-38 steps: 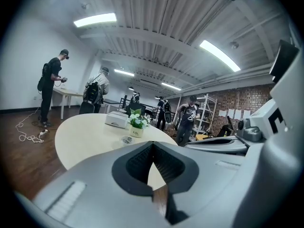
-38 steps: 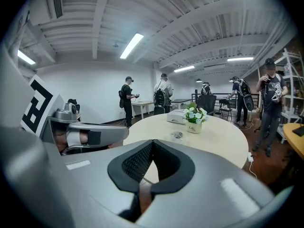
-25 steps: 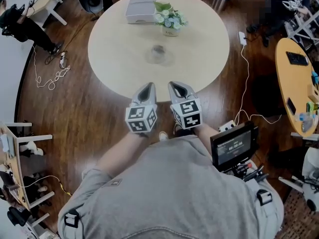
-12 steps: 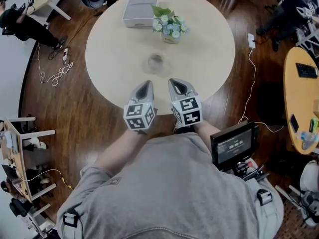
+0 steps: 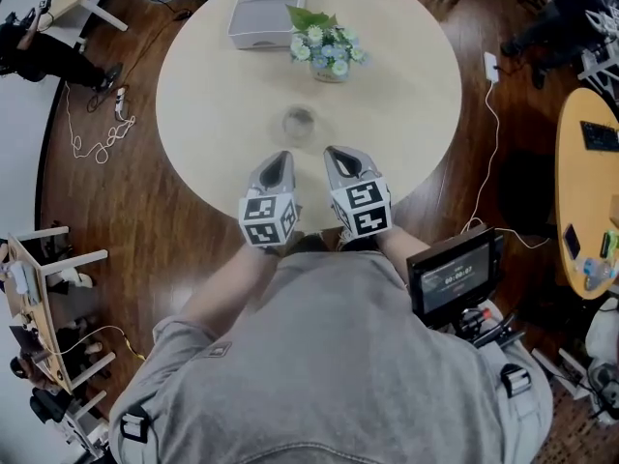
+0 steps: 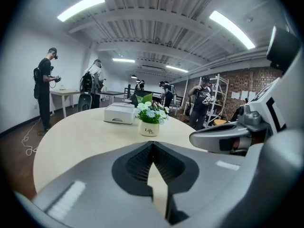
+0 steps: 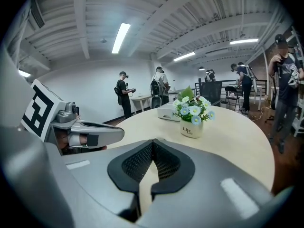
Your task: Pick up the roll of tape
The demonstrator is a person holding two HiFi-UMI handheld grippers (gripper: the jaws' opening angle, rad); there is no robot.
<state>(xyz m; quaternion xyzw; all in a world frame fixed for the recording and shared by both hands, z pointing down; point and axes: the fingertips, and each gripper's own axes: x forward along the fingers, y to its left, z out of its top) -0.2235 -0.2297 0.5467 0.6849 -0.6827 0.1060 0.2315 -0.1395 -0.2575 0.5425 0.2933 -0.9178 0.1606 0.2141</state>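
The roll of tape (image 5: 300, 122), a small clear ring, lies flat near the middle of the round beige table (image 5: 213, 85). My left gripper (image 5: 279, 159) and right gripper (image 5: 339, 153) hang side by side over the table's near edge, a short way short of the roll. Both point at it and neither touches it. Each has its jaws shut with nothing between them, as the left gripper view (image 6: 152, 144) and the right gripper view (image 7: 153, 142) show. In both gripper views the gripper's own body hides the roll.
A white pot of flowers (image 5: 327, 48) stands beyond the roll, with a flat grey box (image 5: 263, 13) behind it to the left. A white cable (image 5: 484, 162) trails over the wood floor on the right. Several people stand at desks around the room.
Both grippers have moved forward from the floor side of the rim to over the table's near edge, closer to the roll. Their jaws stayed shut.
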